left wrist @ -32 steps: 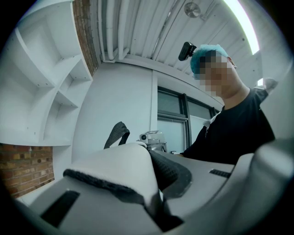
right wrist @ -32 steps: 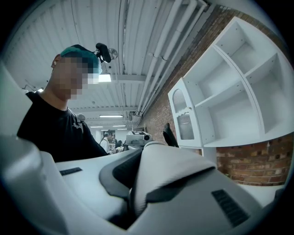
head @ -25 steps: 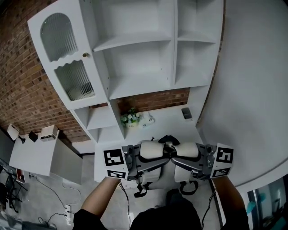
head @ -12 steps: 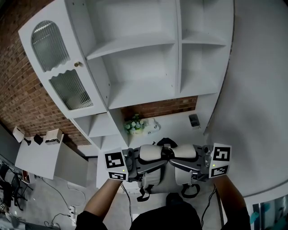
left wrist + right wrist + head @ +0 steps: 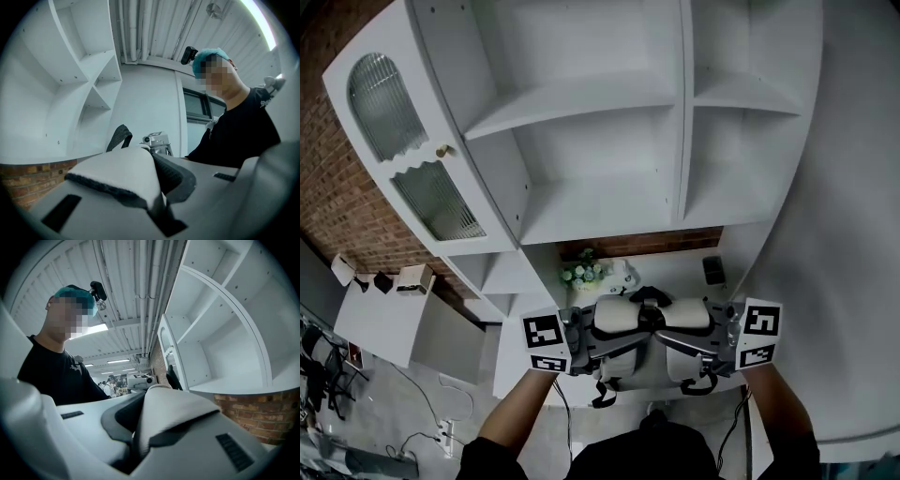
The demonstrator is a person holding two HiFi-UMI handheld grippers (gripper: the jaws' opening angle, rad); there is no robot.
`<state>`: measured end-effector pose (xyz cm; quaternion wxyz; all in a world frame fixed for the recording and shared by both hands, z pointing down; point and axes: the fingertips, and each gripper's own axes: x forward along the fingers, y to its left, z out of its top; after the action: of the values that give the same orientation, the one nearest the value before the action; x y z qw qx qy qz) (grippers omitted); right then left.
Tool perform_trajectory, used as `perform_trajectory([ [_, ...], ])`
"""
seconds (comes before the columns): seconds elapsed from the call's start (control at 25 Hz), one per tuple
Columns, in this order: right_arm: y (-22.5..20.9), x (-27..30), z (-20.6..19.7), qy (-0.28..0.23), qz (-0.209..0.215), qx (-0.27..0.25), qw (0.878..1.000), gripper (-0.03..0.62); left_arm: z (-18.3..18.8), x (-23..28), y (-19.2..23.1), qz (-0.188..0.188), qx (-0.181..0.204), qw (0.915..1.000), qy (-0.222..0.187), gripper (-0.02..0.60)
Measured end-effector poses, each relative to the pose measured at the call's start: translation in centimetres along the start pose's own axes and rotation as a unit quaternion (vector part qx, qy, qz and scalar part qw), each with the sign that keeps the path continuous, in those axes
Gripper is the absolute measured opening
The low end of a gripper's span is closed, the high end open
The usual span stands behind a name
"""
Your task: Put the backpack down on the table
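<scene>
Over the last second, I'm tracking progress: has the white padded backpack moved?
Yes. The white padded backpack has closed in on the potted flowers on the white table.

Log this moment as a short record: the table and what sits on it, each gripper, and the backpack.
table: white, under the shelving
on table: flowers and a small dark object, both at the back
left gripper: shut on a white padded shoulder strap
right gripper: shut on the other strap
backpack: grey, hanging between both grippers at the table's near edge, apparently not yet set down
</scene>
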<state>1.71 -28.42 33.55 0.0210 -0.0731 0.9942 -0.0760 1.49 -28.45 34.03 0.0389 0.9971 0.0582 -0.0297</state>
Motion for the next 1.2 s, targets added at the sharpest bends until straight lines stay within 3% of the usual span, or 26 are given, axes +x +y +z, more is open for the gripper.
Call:
perform_trajectory([
  [0.24,-4.7,-0.9,0.2,0.003,0.009,-0.015,1.0,0.038,-0.3,1.1,4.6,0.019,0.008,0.9998,-0.003,0.041],
  [0.68,-10.9,-2.4,-2.2,0.009,0.025,0.034,0.999,0.038,-3.1,2.7,10.6,0.03,-0.024,0.9989,0.028,0.041],
  [1.2,-15.6,-2.0,-4.8,-0.002,0.047,0.06,0.997,0.038,-6.1,1.9,15.0,0.07,-0.06,0.9957,0.01,0.041],
])
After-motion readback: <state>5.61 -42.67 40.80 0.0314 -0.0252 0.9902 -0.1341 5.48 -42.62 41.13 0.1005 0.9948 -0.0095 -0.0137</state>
